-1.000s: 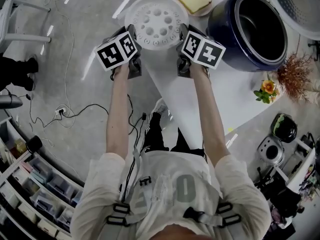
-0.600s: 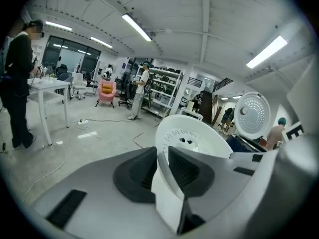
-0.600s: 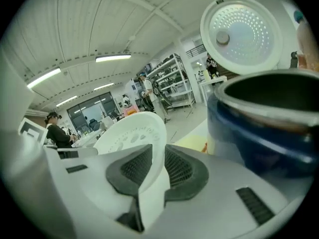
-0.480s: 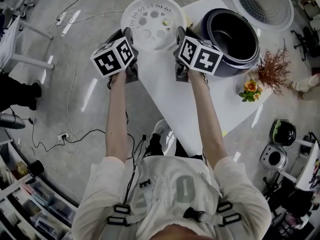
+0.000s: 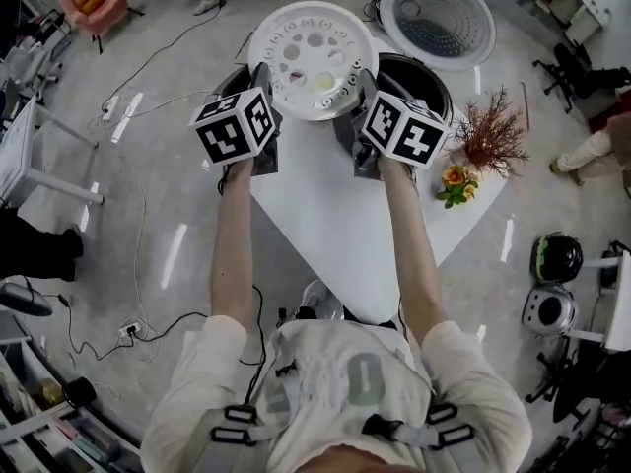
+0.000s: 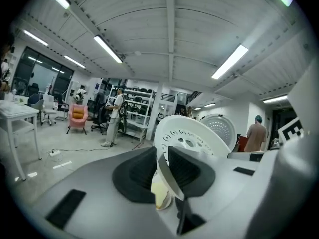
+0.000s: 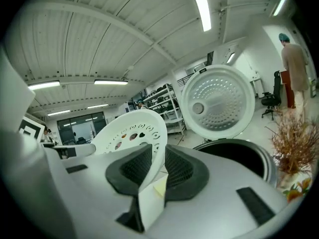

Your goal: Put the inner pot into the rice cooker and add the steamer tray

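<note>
The white steamer tray (image 5: 312, 60), round with several holes, hangs in the air between both grippers, just left of the rice cooker. My left gripper (image 5: 258, 97) is shut on its left rim and my right gripper (image 5: 357, 95) on its right rim. In the left gripper view the tray (image 6: 192, 139) stands on edge between the dark pads of the left gripper (image 6: 163, 169). The right gripper view shows the tray (image 7: 133, 133) pinched in the right gripper (image 7: 158, 171). The dark rice cooker (image 5: 431, 85) stands open behind the right gripper, its lid (image 5: 437, 18) raised; in the right gripper view the cooker (image 7: 238, 156) gapes dark.
The white table (image 5: 335, 215) narrows to a point toward the person. Dried twigs (image 5: 488, 131) and orange flowers (image 5: 454, 180) stand at its right edge. Cables (image 5: 128, 328) trail on the floor at left. People stand far off in the room (image 7: 294, 61).
Both grippers have risen with the steamer tray, lifting it off the table and bringing it up beside the cooker. The yellow sponge seen earlier is out of sight.
</note>
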`<act>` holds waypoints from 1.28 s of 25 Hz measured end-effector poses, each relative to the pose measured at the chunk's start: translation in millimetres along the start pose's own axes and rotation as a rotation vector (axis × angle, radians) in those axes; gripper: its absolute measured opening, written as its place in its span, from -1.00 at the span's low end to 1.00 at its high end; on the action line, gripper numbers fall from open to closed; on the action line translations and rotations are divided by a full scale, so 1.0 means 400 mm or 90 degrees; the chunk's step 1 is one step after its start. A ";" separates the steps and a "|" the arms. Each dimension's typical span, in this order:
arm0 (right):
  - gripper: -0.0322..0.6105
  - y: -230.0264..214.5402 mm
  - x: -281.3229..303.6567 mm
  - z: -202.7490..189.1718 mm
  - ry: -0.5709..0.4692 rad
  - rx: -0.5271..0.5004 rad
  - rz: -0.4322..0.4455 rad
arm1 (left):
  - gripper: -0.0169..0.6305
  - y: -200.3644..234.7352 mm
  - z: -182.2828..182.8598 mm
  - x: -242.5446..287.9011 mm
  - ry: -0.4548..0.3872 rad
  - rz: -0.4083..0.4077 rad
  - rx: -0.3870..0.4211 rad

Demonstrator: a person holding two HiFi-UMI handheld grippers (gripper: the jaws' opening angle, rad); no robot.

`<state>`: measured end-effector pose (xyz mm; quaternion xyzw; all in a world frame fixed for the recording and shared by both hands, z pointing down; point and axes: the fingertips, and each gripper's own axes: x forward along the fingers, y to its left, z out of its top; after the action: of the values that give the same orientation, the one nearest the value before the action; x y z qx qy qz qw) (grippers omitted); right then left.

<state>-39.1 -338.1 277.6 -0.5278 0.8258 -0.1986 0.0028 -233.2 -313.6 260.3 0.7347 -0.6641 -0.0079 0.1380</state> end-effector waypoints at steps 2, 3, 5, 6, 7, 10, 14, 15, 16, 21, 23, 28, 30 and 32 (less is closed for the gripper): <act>-0.63 -0.044 -0.038 0.033 -0.017 0.001 -0.025 | -0.69 -0.067 0.026 0.013 -0.009 -0.029 0.018; -0.63 -0.066 -0.056 0.049 -0.025 0.002 -0.038 | -0.69 -0.099 0.037 0.020 -0.012 -0.044 0.026; -0.63 -0.109 -0.090 0.075 -0.036 0.005 -0.063 | -0.69 -0.158 0.049 0.037 -0.014 -0.070 0.039; -0.63 -0.132 -0.105 0.084 -0.040 0.007 -0.075 | -0.69 -0.187 0.050 0.046 -0.013 -0.081 0.044; -0.62 -0.156 -0.120 0.091 -0.043 0.008 -0.086 | -0.69 -0.215 0.048 0.056 -0.012 -0.092 0.047; -0.62 -0.236 -0.157 0.098 -0.047 0.014 -0.118 | -0.69 -0.299 0.025 0.087 -0.008 -0.120 0.060; -0.61 -0.337 -0.199 0.077 -0.046 0.024 -0.155 | -0.69 -0.395 -0.026 0.128 0.012 -0.153 0.089; -0.61 -0.357 -0.207 0.068 -0.041 0.027 -0.161 | -0.69 -0.412 -0.039 0.136 0.020 -0.158 0.092; -0.60 -0.376 -0.214 0.059 -0.035 0.029 -0.167 | -0.69 -0.428 -0.052 0.143 0.027 -0.162 0.095; -0.60 -0.441 -0.213 0.029 -0.011 0.033 -0.182 | -0.69 -0.467 -0.107 0.189 0.058 -0.166 0.107; -0.59 -0.452 -0.207 0.013 -0.001 0.034 -0.178 | -0.69 -0.465 -0.129 0.200 0.070 -0.157 0.107; -0.58 -0.469 -0.177 -0.018 0.027 0.025 -0.176 | -0.69 -0.447 -0.177 0.233 0.099 -0.143 0.112; -0.58 -0.479 -0.164 -0.035 0.040 0.024 -0.172 | -0.69 -0.443 -0.195 0.248 0.110 -0.140 0.115; -0.57 -0.491 -0.153 -0.047 0.050 0.023 -0.166 | -0.69 -0.443 -0.208 0.264 0.119 -0.134 0.118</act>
<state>154.9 -349.8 347.5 -0.6225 0.7458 -0.2326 -0.0459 -32.1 -386.6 320.7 0.8072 -0.5660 0.1072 0.1289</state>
